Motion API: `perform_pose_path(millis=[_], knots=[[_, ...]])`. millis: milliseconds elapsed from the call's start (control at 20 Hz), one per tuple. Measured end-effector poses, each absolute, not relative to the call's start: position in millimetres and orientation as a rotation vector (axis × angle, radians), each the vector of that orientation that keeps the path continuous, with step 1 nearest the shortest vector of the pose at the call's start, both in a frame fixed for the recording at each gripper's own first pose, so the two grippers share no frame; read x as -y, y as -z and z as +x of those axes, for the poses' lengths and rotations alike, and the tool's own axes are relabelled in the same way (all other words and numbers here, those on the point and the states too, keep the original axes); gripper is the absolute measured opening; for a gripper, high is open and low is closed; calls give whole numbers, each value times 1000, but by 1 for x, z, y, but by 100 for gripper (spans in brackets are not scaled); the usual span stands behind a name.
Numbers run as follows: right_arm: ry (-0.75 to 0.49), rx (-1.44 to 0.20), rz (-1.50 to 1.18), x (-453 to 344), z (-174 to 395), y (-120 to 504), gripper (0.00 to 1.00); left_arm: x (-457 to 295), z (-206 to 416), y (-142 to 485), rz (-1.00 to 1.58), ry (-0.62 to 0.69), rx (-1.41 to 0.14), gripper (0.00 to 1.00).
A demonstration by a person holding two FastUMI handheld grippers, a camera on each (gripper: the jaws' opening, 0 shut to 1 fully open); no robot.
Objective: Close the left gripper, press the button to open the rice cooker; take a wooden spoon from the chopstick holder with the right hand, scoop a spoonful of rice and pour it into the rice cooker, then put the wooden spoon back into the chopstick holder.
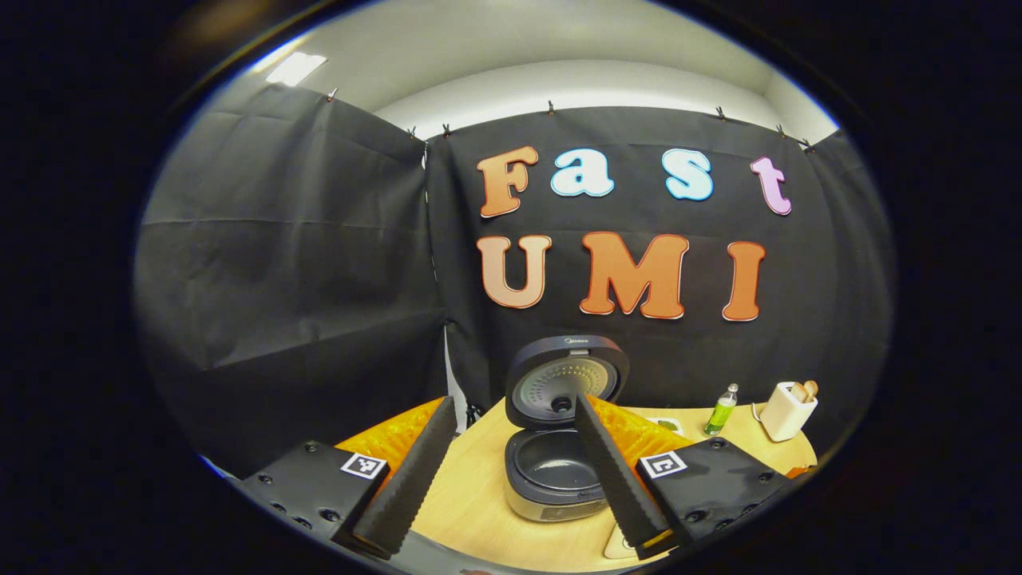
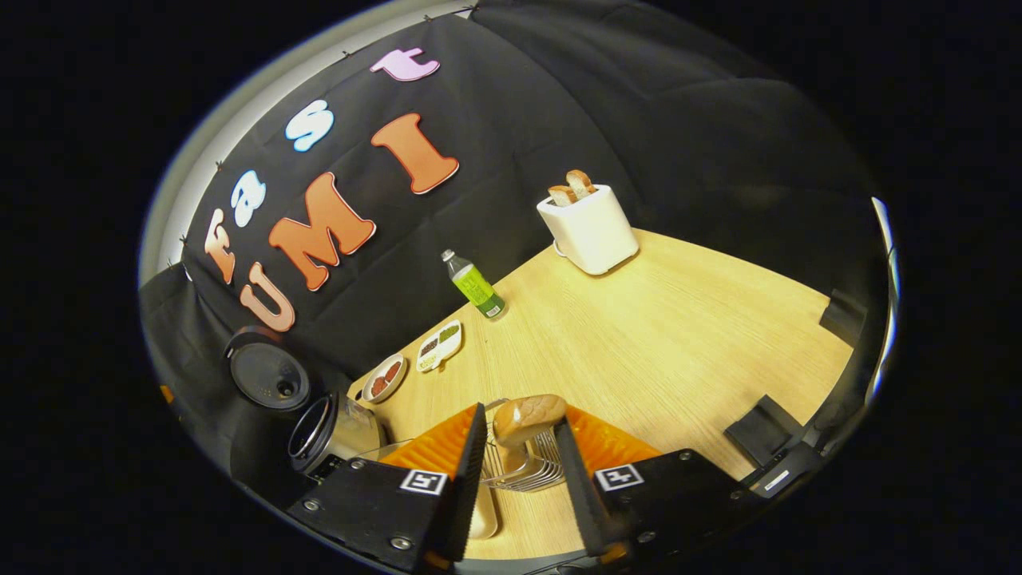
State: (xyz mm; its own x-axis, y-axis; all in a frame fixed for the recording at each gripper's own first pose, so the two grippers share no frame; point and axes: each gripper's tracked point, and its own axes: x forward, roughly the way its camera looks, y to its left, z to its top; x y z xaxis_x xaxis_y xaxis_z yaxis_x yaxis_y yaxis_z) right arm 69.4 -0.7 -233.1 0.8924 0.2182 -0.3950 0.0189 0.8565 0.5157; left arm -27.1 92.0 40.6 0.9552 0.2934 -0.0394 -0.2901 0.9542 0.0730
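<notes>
Left gripper view first: the left gripper (image 1: 511,471) hangs released, fingers spread wide, looking across the table (image 1: 471,511) at the rice cooker (image 1: 555,459). Its lid (image 1: 567,383) stands up and the dark inner pot lies bare, so the button step looks done. The cooker sits straight ahead between the fingers.

Right gripper view: the cooker (image 2: 327,431) lies low and far left, lid (image 2: 267,375) tipped back. Just right of it the right gripper (image 2: 519,471) is also released, nothing pressed between its fingers. Directly ahead, in the gap, stands the wire holder (image 2: 523,467) with the wooden spoon (image 2: 528,417) upright in it, bowl end up, its handle running down into the wire. I judge the right hand much nearer and lined up; the grasp calls for a short push forward.
</notes>
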Motion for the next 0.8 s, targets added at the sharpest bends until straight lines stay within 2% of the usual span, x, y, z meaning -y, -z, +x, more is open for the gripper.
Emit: perform_pose_path(millis=[50,350,500,800], knots=[[-115,-460,568,-1,70,230,41,-92,-26,-38,68,-296,-55,100],[-185,-460,538,-24,76,222,22,-91,-20,-37,79,-287,-62,99],[-218,-431,466,-31,77,204,17,-95,-18,-38,84,-288,-63,98],[-253,-312,316,-43,72,146,17,-99,-10,-50,63,-259,-33,99]])
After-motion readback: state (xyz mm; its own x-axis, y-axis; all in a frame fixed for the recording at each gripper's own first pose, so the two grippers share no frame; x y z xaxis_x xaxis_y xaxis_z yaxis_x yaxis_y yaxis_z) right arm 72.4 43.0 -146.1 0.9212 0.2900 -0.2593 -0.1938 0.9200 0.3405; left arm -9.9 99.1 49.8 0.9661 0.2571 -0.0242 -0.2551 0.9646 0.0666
